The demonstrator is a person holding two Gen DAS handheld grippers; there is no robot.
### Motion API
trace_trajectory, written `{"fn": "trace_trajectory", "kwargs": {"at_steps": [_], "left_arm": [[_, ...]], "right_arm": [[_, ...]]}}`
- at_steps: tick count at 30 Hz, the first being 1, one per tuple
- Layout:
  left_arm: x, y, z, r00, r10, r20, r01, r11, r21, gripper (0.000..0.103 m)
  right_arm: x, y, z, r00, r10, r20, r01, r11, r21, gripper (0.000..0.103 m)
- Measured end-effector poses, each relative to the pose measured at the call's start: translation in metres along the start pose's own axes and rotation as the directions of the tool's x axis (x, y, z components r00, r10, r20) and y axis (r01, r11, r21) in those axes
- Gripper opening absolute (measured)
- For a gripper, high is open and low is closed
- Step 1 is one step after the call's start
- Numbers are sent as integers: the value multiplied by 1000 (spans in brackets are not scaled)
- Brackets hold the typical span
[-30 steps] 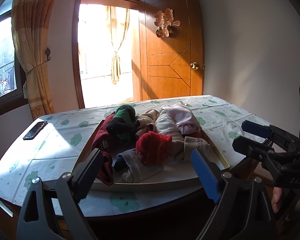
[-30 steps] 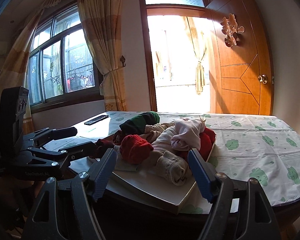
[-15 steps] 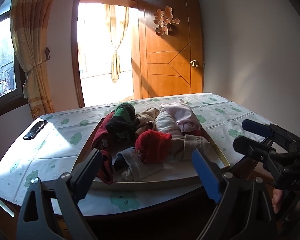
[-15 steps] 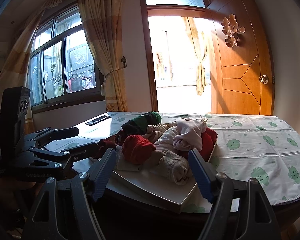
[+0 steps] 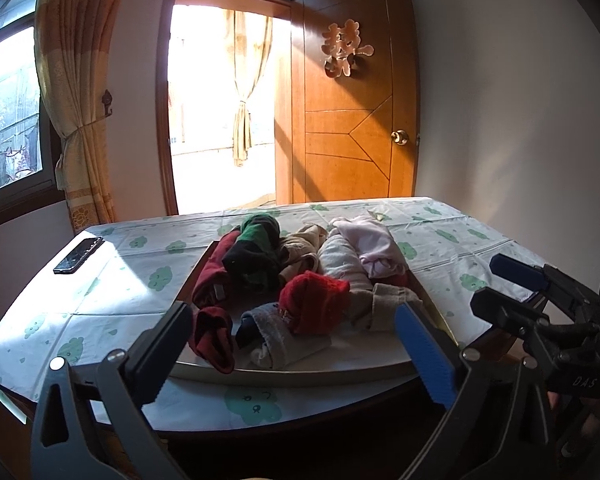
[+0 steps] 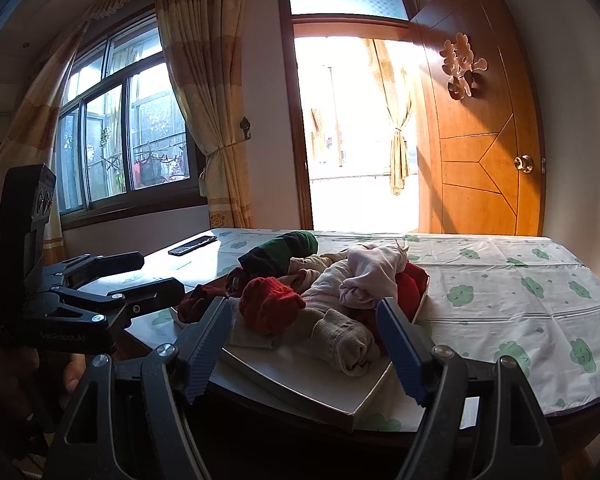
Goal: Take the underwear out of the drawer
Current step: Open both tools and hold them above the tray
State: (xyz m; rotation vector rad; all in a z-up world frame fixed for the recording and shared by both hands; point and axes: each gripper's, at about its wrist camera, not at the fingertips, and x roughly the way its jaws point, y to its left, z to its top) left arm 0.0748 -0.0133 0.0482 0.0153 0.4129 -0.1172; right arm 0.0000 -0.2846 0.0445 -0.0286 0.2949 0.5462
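Underwear (image 5: 312,276) lies heaped in a shallow drawer (image 5: 300,370) on the table (image 5: 100,300), at the centre of both views. The left gripper (image 5: 292,328) is opening its jaws with nothing between them; the right gripper (image 6: 304,324) stands apart, empty, before the drawer's near edge.

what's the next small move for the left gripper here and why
Probably ease the left gripper forward and down toward the dark red garment draped over the drawer's near rim. Its jaws are opening with nothing between them, and that piece lies closest.
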Motion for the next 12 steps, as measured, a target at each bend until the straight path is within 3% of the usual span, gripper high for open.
{"fn": "trace_trajectory", "kwargs": {"at_steps": [12], "left_arm": [[0,-5,-4,1000,7,8,-7,999,32,103]], "right_arm": [[0,7,-1,1000,3,-7,-3,1000,-23,77]]}}
